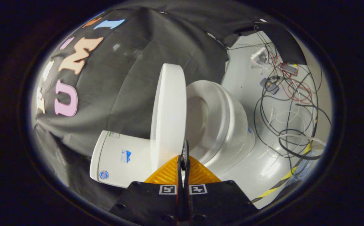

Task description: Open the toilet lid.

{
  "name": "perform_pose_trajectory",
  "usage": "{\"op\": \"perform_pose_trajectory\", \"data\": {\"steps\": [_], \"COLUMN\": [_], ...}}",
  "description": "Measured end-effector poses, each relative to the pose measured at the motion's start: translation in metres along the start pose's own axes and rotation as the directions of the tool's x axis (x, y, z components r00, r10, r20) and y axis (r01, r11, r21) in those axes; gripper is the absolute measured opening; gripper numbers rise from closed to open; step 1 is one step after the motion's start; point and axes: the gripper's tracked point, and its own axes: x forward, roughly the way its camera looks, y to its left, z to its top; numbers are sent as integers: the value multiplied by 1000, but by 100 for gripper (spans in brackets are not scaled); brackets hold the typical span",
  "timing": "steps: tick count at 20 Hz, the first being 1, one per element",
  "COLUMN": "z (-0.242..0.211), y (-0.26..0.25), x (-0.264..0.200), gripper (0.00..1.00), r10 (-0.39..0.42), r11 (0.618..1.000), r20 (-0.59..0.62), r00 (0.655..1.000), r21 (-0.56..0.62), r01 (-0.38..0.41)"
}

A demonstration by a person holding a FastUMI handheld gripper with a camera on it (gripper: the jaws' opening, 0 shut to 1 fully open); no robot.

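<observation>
Fingers of the gripper (184, 157) are pressed together with no gap, seemingly just touching the rim of the smooth, glossy oval toilet lid (168, 116). Lid stands raised between the boxy tank (119, 157) and the rounded seat (213, 110).

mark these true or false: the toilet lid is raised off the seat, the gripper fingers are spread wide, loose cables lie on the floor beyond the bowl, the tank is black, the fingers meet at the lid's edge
1. The toilet lid is raised off the seat. True.
2. The gripper fingers are spread wide. False: they are closed together, with hardly any gap.
3. Loose cables lie on the floor beyond the bowl. True.
4. The tank is black. False: it is white, with small stickers.
5. The fingers meet at the lid's edge. True, though whether both press on it cannot be told.
</observation>
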Motion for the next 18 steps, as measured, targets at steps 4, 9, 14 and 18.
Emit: {"op": "perform_pose_trajectory", "data": {"steps": [4, 9, 14, 18], "z": [4, 5, 6, 4], "y": [17, 46, 73, 90], "x": [-8, -16, -22, -26], "gripper": [0, 0, 0, 0], "r10": [-1, 24, 33, 24], "r11": [999, 992, 975, 965], "r20": [40, 91, 96, 112], "r00": [999, 996, 995, 993], "r21": [-49, -129, -221, -262], "r01": [3, -12, -11, 7]}}
